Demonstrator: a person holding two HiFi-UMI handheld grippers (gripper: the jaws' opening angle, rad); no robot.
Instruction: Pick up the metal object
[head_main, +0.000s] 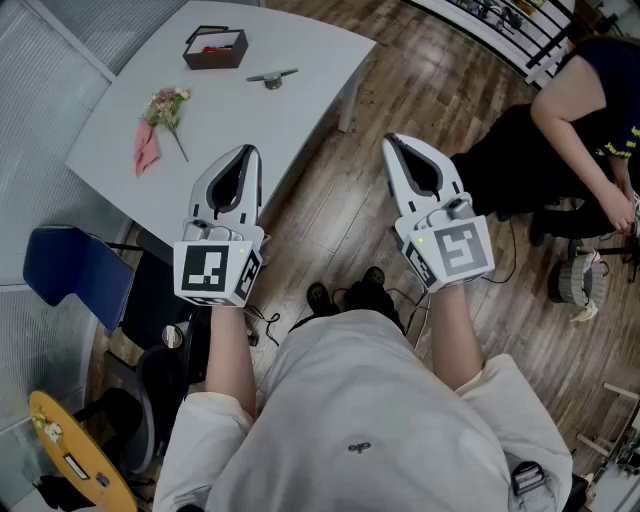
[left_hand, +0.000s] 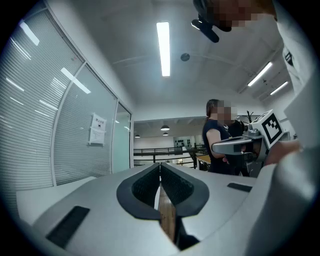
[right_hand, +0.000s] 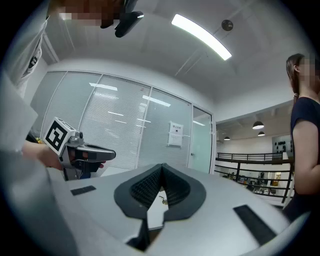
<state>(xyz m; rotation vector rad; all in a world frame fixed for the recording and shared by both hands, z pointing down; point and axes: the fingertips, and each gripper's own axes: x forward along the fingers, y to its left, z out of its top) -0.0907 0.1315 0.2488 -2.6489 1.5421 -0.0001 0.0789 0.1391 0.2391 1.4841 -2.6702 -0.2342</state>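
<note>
Hovering: left gripper and right gripper, jaws together, empty.
Metal object: far across table; closed jaws could shove it away.

I can't make out the red contents of the dark brown open box; the view's right edge cuts off the seated person.
</note>
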